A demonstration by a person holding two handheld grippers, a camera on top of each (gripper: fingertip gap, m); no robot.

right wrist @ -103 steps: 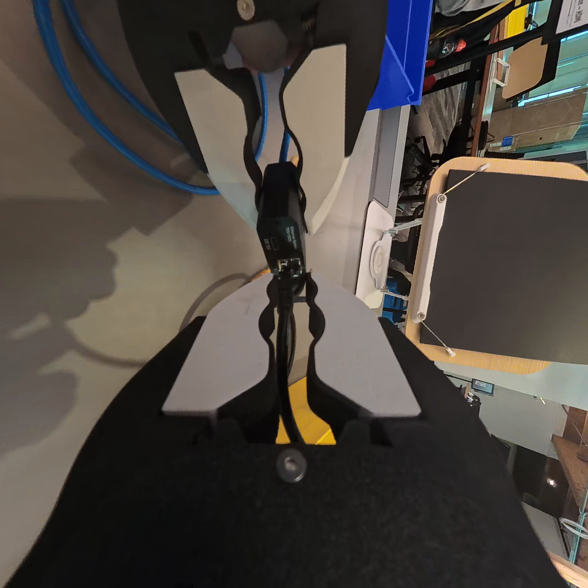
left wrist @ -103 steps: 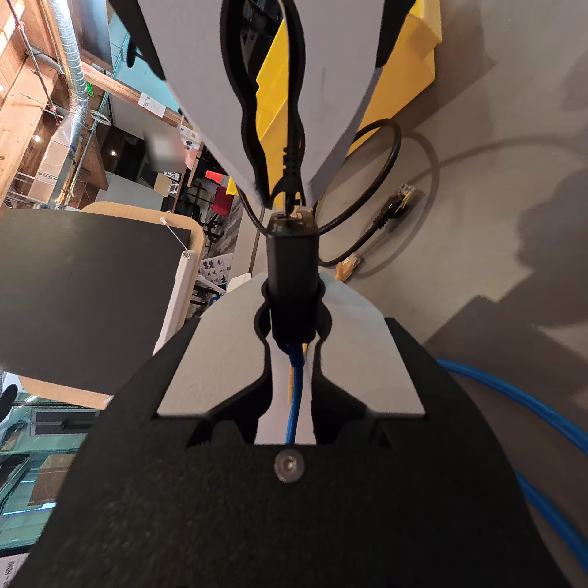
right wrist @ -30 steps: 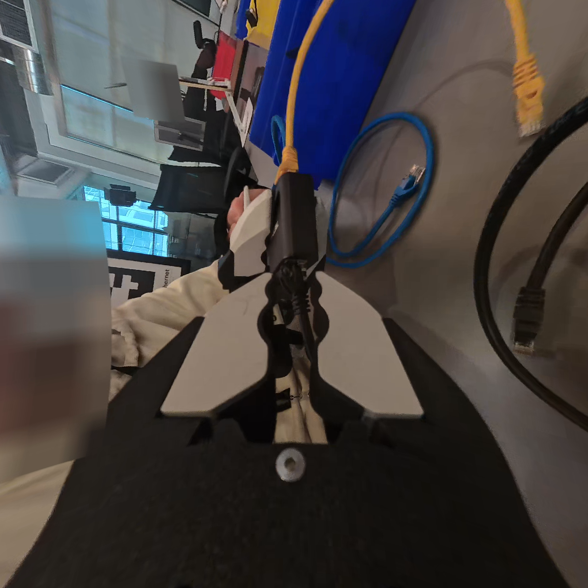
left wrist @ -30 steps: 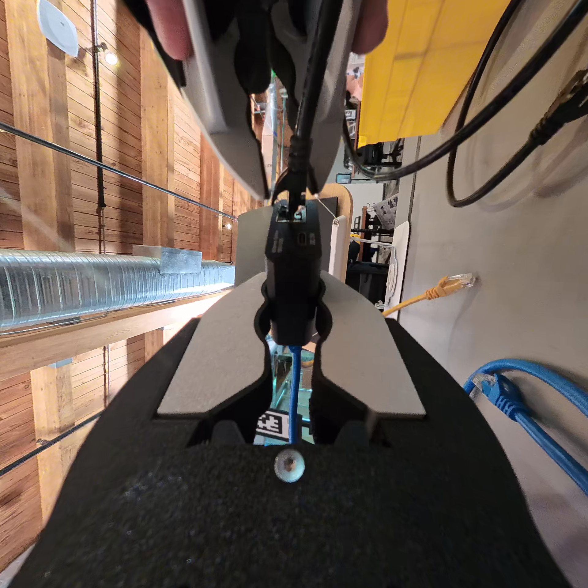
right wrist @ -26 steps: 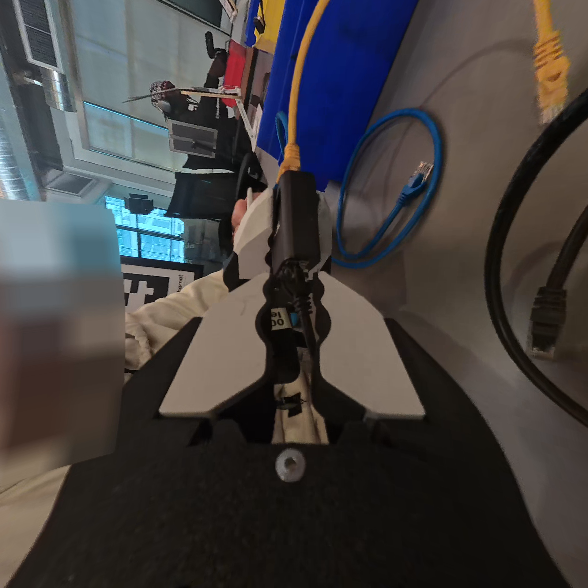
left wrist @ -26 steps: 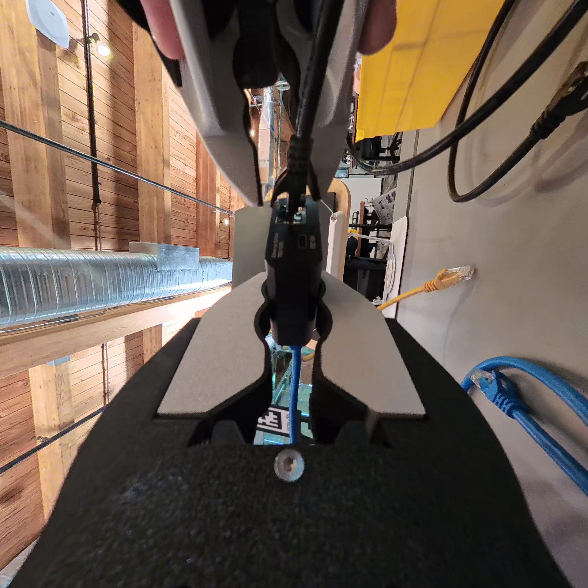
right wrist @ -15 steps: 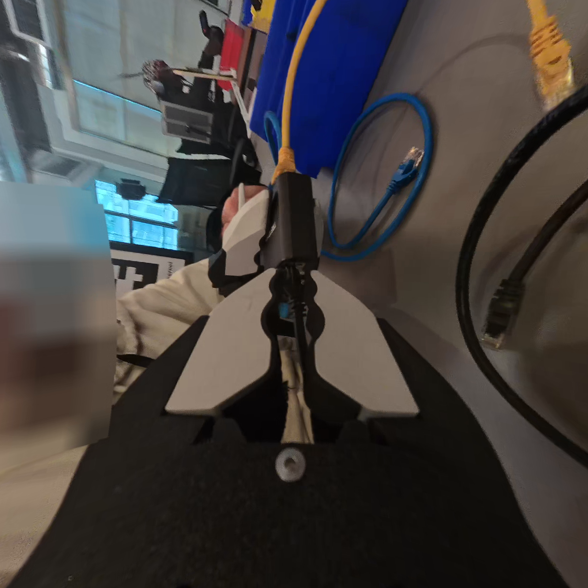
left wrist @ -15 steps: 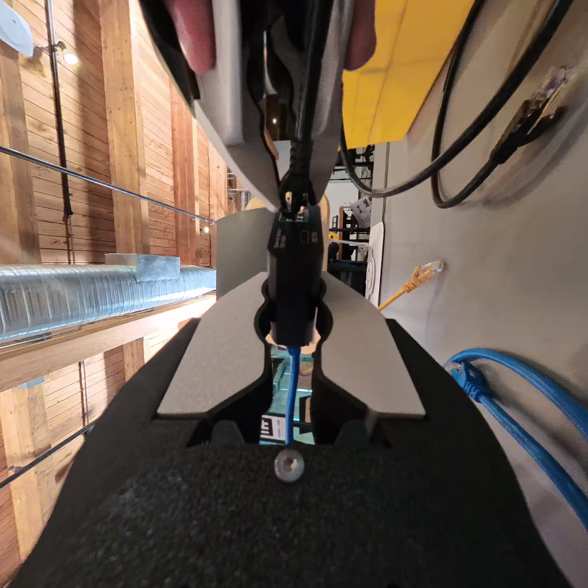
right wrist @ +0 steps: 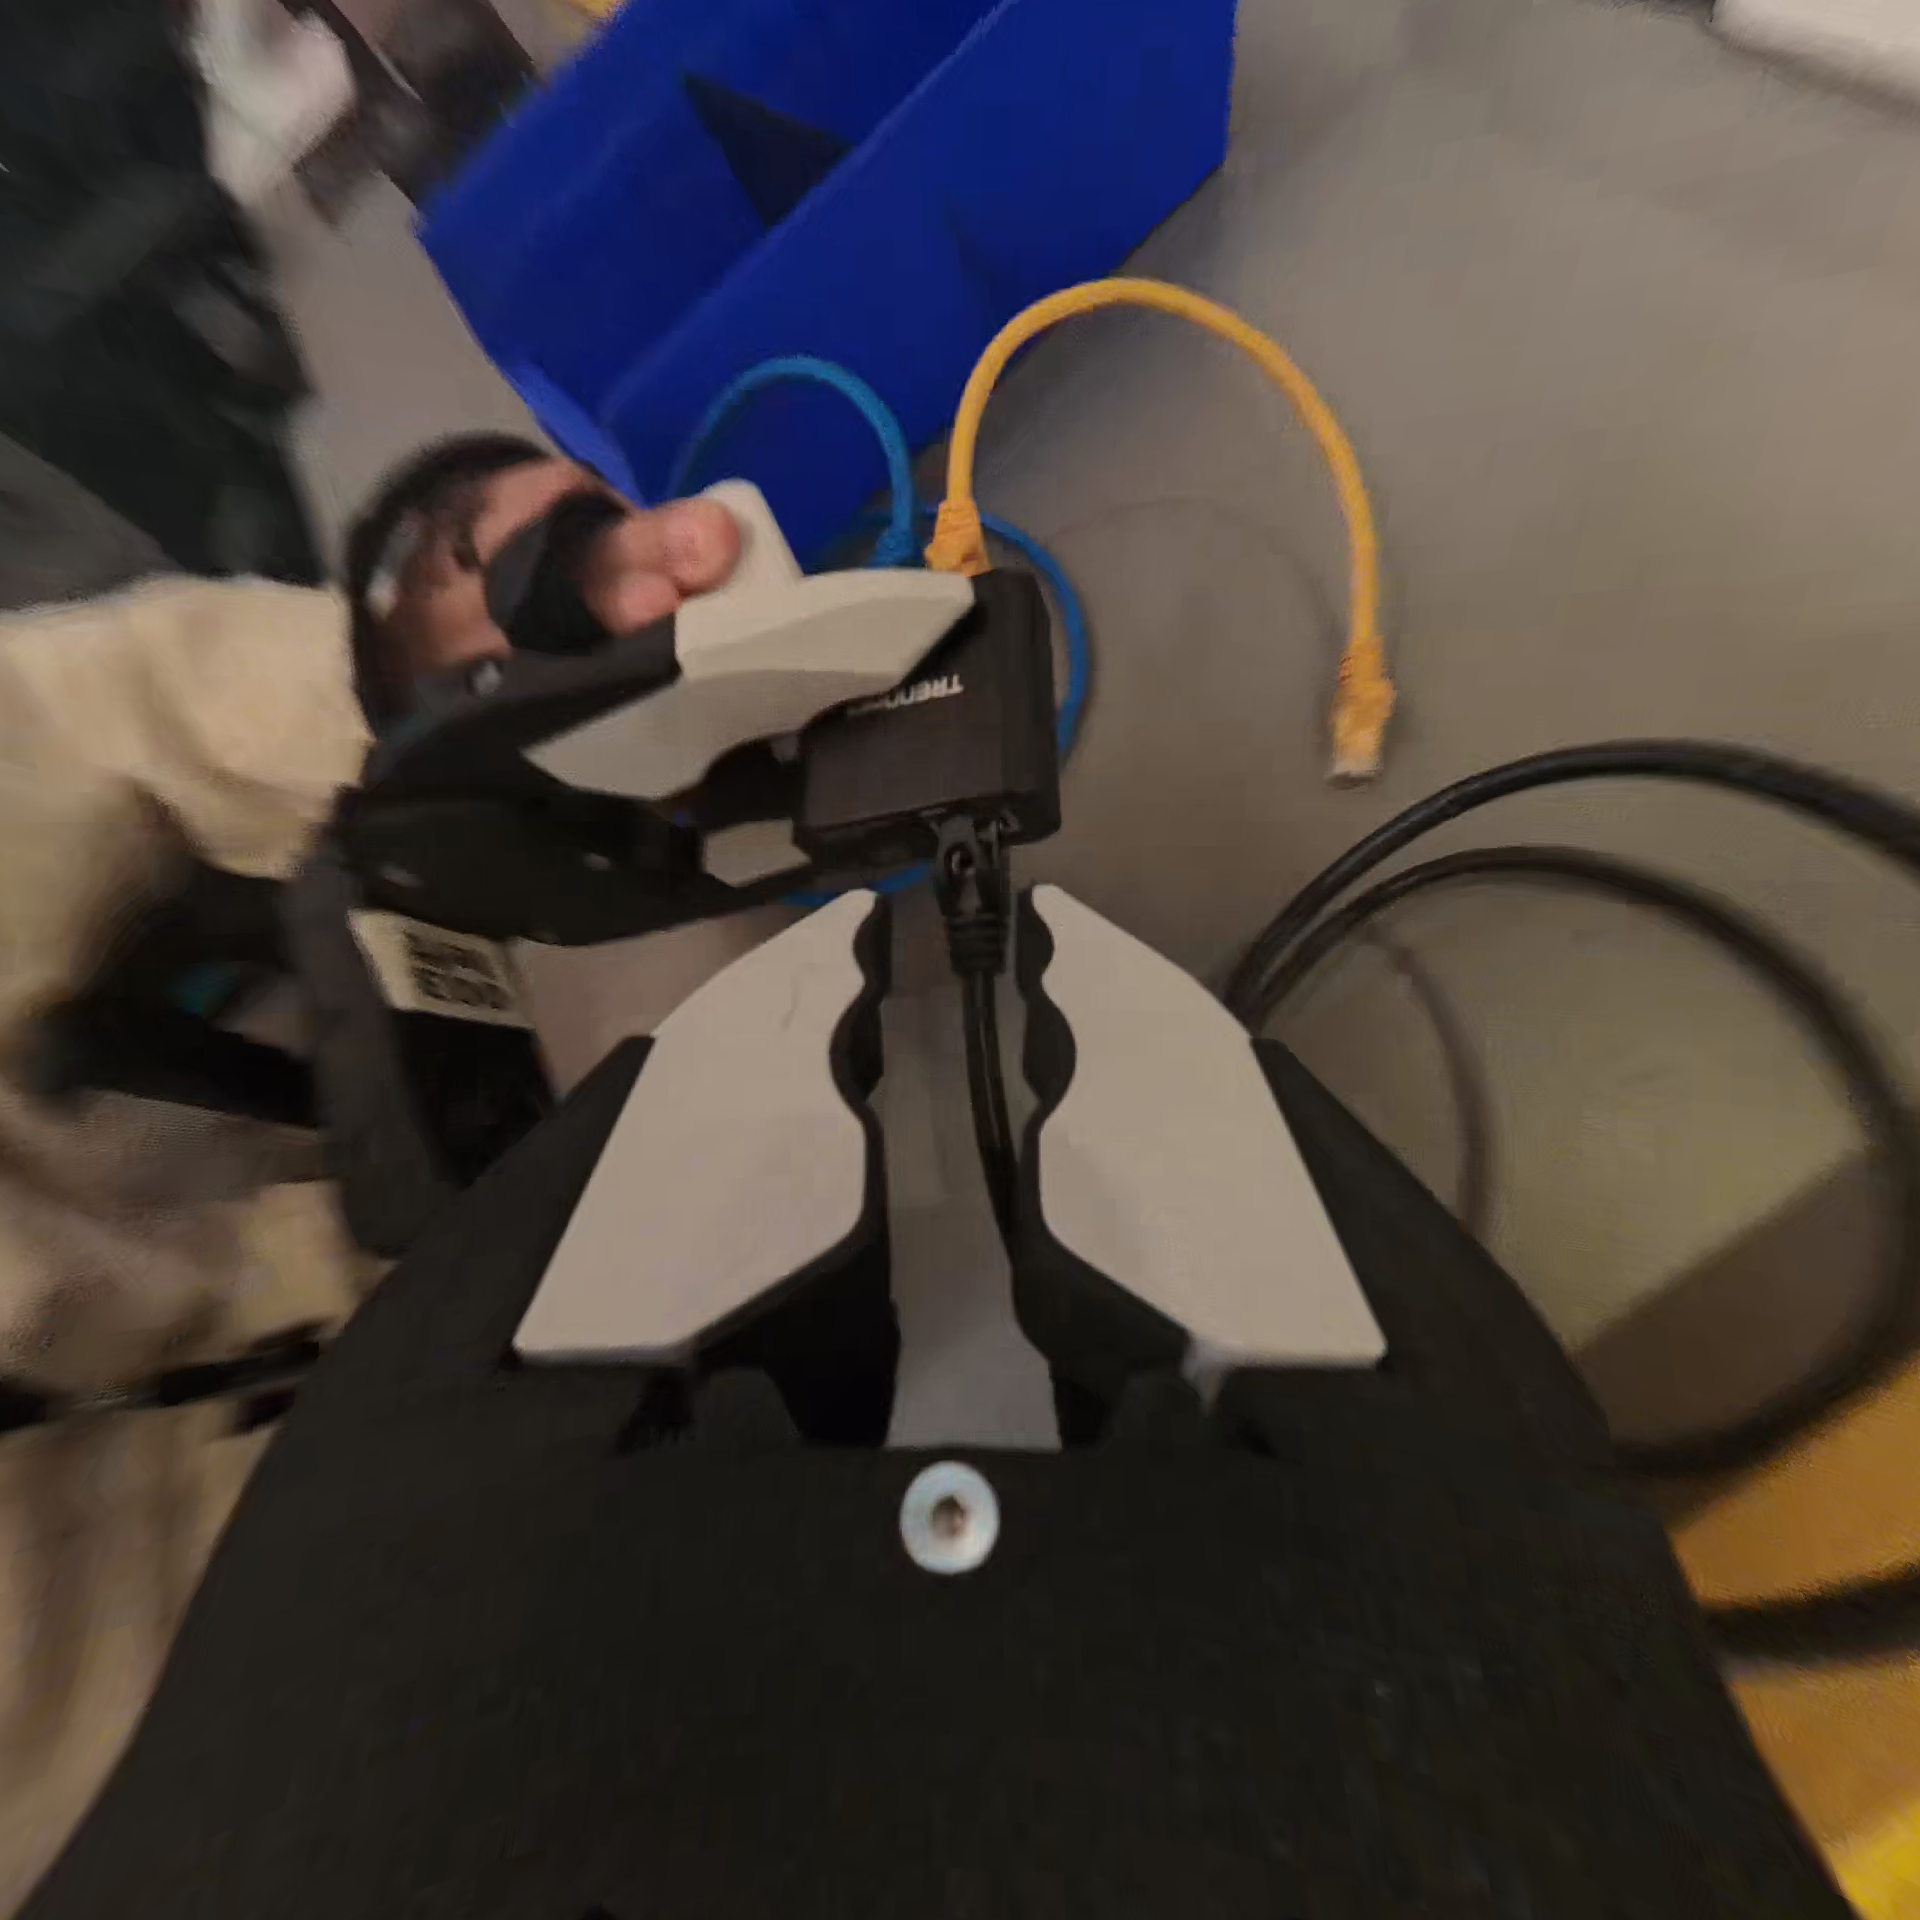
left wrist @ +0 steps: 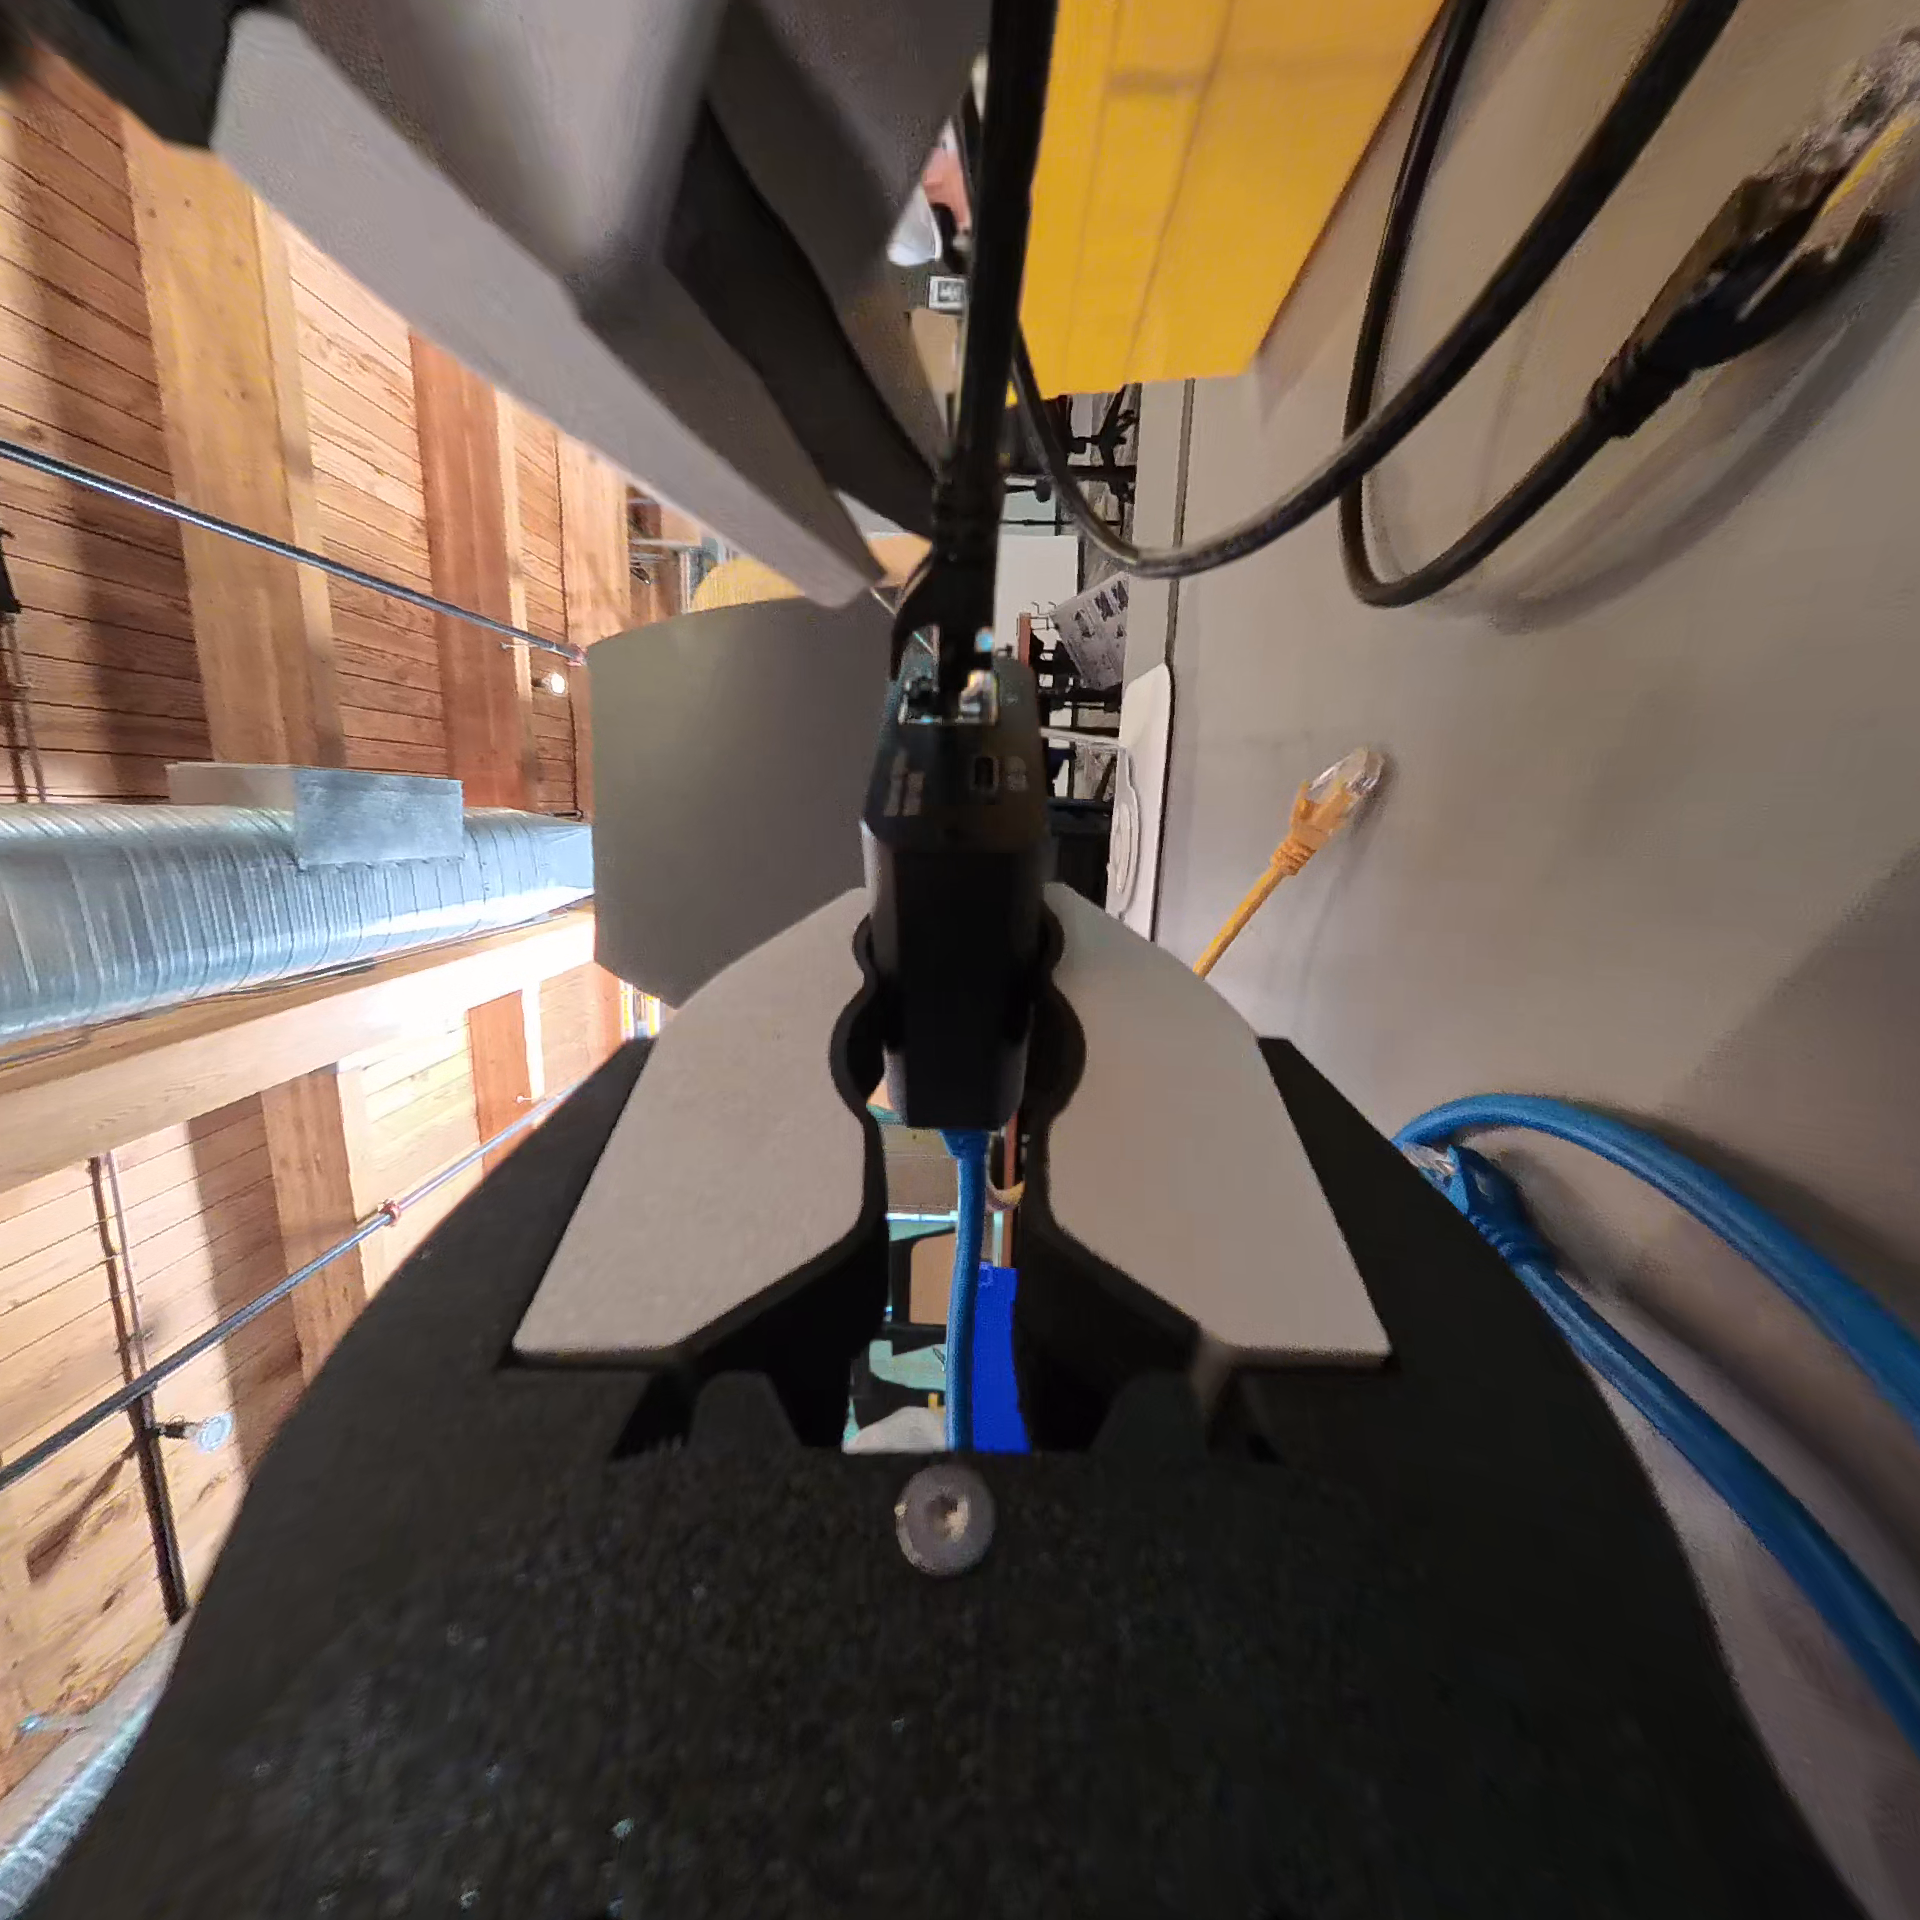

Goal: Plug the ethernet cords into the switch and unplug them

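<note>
Two sets of tongs work one small black switch point(right wrist: 935, 717), lifted off the worktop point(right wrist: 1558, 520). The left tongs point(left wrist: 956, 997) are clenched on its body; the right tongs point(right wrist: 956, 935) look parted around the black cord point(right wrist: 982, 1039), seated in a port. Plugging seems done; pulling it out likely needs the latch pressed.

Grey jaws, black body, cream sleeve point(right wrist: 156, 727)
</note>
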